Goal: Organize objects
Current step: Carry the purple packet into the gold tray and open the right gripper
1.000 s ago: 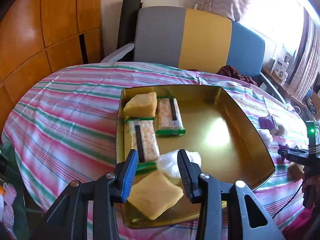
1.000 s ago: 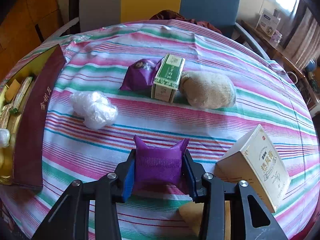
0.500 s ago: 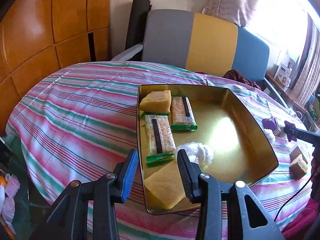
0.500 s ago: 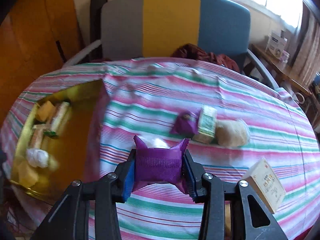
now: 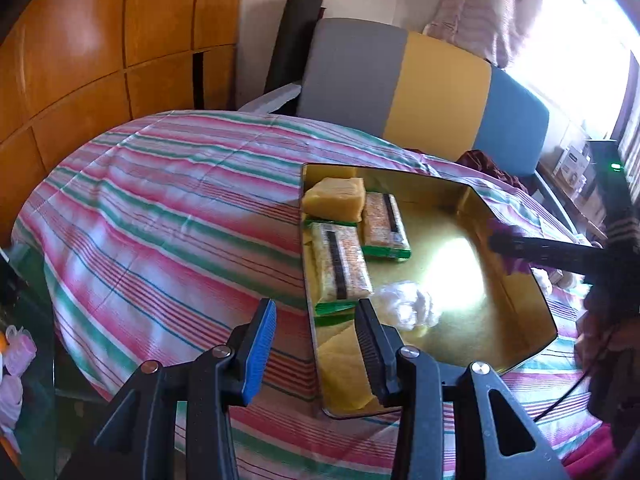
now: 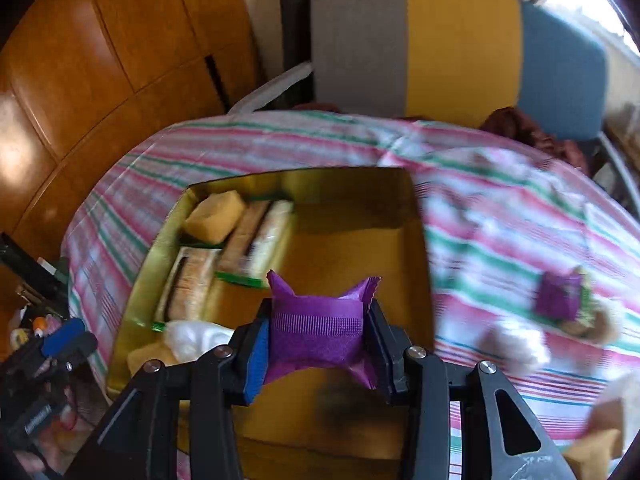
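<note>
Now over the gold tin [image 6: 420, 240], formerly tablecloth: purple packet [image 6: 316, 336].

Gold tin [image 5: 516, 280]; purple packet [image 6: 320, 332]; yellow blocks [image 5: 336, 198]; green-edged bars [image 5: 340, 266]; white wad [image 5: 408, 310]; pink, green and white striped cloth [image 5: 168, 216].
</note>
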`<control>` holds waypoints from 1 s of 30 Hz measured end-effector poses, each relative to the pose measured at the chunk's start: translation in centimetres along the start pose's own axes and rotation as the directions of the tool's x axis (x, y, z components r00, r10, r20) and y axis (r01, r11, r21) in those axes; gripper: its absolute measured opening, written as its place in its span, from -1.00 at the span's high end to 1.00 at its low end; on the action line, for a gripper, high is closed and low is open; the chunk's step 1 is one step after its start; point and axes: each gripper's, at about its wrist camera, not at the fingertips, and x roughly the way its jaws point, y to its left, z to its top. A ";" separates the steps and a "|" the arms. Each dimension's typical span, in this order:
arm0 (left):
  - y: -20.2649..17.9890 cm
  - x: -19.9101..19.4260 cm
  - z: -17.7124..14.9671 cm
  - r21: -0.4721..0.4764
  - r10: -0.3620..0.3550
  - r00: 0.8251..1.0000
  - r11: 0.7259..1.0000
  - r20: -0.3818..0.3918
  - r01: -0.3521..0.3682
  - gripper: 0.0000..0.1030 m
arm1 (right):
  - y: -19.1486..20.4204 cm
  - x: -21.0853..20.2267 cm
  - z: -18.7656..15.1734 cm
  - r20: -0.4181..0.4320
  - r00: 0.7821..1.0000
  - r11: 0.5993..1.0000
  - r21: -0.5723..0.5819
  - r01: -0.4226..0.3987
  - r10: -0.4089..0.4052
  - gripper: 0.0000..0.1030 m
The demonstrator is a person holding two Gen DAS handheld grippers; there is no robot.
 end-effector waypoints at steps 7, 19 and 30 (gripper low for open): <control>1.5 0.5 -0.2 -0.036 0.005 1.000 0.999 -0.019 -0.005 0.20 | 4.3 7.4 0.5 -0.119 0.991 0.998 0.022 -0.057 0.060 0.12; 2.4 0.8 -0.3 -0.056 0.009 1.000 0.998 -0.023 -0.010 0.20 | 7.4 8.8 -0.4 -0.155 0.982 0.992 -0.042 -0.118 0.110 -0.23; 1.3 -1.1 0.0 -0.021 0.005 1.000 1.000 0.023 -0.005 0.20 | 5.1 3.5 -1.1 -0.029 0.994 0.994 -0.005 -0.110 0.110 -0.47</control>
